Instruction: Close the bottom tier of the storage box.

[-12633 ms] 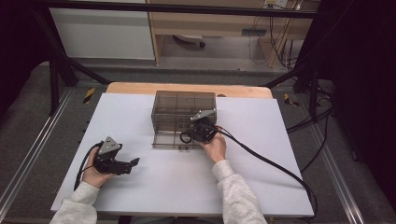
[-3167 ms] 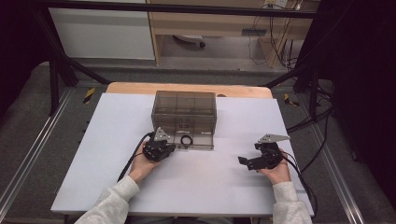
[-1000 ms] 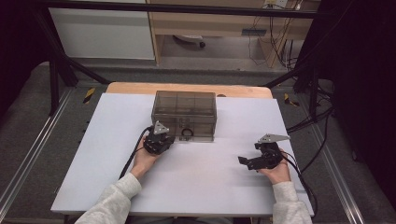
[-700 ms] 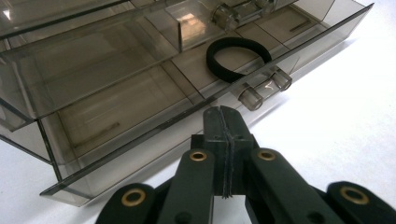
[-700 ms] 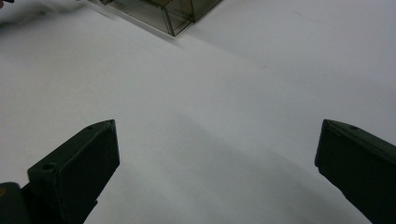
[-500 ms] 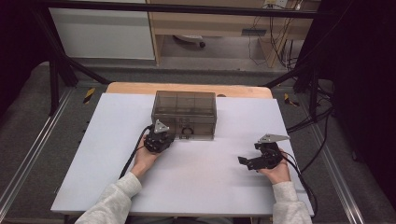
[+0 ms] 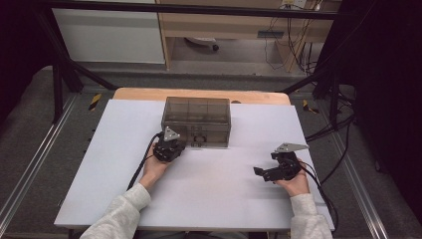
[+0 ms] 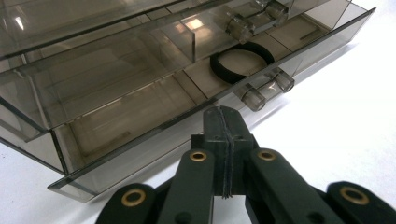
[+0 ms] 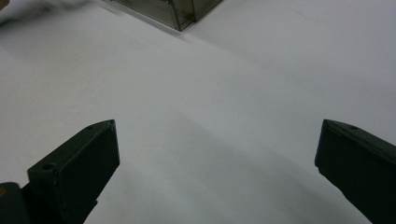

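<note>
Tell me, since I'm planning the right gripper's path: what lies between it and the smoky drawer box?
Only bare white tabletop lies between the open right gripper and the drawer box, as the right gripper view shows; the high view agrees.

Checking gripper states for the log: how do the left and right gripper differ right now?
The left gripper is shut, jaws pressed together with nothing between; the right gripper is open wide. The left sits at the front of the drawer box; the right rests apart on the table. Both hold nothing.
</note>
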Motion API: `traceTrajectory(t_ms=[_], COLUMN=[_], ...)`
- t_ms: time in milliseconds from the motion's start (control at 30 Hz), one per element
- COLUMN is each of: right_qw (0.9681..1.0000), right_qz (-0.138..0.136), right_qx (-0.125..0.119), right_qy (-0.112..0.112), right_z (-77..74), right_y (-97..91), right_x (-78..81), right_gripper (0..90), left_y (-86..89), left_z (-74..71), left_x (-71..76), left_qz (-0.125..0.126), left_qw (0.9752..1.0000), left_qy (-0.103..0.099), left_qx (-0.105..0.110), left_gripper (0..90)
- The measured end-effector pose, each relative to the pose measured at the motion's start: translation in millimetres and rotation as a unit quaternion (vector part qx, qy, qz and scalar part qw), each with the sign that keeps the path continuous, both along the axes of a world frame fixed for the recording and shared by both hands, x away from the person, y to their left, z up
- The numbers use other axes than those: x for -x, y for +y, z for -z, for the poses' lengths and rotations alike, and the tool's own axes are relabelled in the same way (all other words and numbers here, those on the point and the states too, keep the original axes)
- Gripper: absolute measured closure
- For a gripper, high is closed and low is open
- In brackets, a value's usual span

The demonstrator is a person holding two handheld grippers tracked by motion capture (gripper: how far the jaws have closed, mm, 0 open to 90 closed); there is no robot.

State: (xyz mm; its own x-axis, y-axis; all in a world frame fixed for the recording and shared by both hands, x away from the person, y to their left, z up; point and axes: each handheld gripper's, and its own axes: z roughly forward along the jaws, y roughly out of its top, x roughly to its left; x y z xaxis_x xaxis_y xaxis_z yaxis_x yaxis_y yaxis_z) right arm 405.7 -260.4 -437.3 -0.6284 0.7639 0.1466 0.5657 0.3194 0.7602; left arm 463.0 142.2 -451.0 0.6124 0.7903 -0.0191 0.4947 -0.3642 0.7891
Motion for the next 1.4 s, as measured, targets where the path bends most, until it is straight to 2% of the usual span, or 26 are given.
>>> traceTrajectory(t_ms=[1400], right_qw=[1.0000], right_qz=[0.002], right_qx=[-0.001], right_qy=[0.002], right_z=[-0.5], right_y=[0.1], right_x=[0.2], right_gripper=[0.5], left_y=[-4.3], left_z=[4.2], left_x=[-13.4], left_qz=[-0.012], left_qw=[0.9999], left_qy=[-0.008], left_qx=[0.000], left_gripper=[89.6])
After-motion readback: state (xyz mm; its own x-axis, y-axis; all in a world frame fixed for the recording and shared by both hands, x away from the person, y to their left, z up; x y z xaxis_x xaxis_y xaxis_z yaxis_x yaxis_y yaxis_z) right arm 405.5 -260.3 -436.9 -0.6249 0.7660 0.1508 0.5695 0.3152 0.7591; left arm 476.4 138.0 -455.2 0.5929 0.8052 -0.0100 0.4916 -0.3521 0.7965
